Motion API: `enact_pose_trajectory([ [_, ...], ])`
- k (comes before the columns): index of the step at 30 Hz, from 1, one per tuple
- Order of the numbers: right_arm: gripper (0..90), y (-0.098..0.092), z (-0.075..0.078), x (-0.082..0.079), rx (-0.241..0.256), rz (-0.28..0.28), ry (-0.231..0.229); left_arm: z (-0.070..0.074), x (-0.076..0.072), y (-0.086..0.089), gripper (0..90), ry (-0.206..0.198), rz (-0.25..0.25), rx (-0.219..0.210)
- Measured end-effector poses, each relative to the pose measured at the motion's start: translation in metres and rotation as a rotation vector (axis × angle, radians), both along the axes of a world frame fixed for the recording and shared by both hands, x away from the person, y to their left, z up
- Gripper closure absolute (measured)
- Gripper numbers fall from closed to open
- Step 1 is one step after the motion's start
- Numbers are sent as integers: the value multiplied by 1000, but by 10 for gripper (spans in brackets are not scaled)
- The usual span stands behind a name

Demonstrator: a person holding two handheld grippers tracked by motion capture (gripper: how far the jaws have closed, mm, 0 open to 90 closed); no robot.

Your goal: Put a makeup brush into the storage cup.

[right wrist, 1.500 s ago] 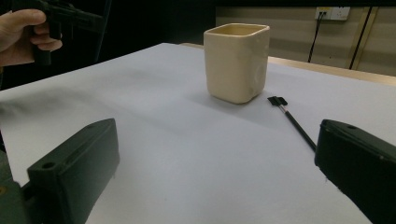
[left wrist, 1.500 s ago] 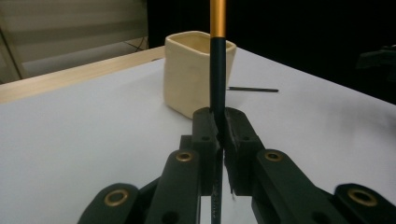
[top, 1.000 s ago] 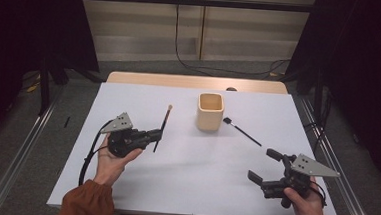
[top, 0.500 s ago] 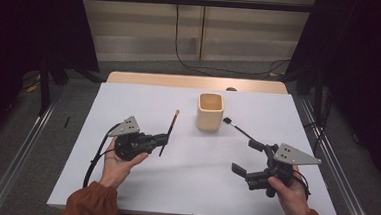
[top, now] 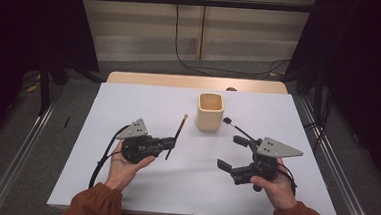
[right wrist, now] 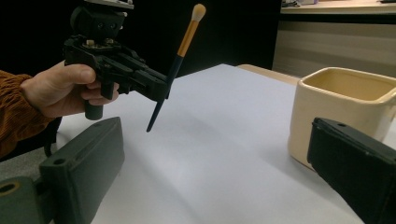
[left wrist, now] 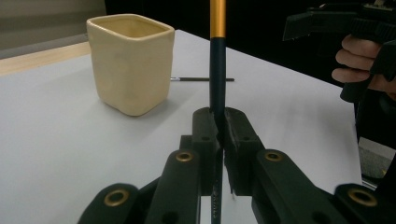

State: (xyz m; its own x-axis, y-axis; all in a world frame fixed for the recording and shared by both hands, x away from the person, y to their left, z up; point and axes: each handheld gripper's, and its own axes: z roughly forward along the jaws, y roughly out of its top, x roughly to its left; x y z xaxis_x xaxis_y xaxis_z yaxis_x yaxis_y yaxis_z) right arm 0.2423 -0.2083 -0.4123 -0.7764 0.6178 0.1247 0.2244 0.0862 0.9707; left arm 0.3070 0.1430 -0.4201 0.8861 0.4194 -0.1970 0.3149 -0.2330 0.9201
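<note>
Over the last second the left tool has carried its brush closer to the cream cup, and the right tool, jaws spread and empty, has moved in toward the cup too, probably readying a drop-in. The brush, clenched low on its dark handle, hangs off the surface left of the cup, long axis tilted, bristles up and away from the person.

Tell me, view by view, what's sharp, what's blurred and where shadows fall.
High view: evenly lit, dark surroundings, white table soft but readable. Left gripper view: cup sharp, soft shadow at its base; near jaws blurred around the brush. Right gripper view: the left hand-held gripper fairly sharp; own jaws blurred.
</note>
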Motion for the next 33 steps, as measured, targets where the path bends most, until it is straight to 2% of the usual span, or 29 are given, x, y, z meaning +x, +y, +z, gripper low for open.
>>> enact_pose_trajectory([
  [7,33,7,9,8,29,18,8,5,2,-9,839,-9,-8,-25],
  [10,33,12,14,14,28,32,8,7,2,-16,839,-14,-21,-10],
  [14,36,21,12,20,15,56,26,9,2,-25,840,-27,-46,10],
  [20,53,29,15,25,24,80,28,13,0,-31,839,-26,-56,-4],
  [22,52,30,16,26,18,83,31,11,-1,-31,839,-19,-56,-21],
  [24,57,31,15,27,16,79,33,9,-1,-32,839,-19,-58,-13],
  [33,110,36,16,34,17,68,21,7,-6,-39,839,-11,-81,-22],
])
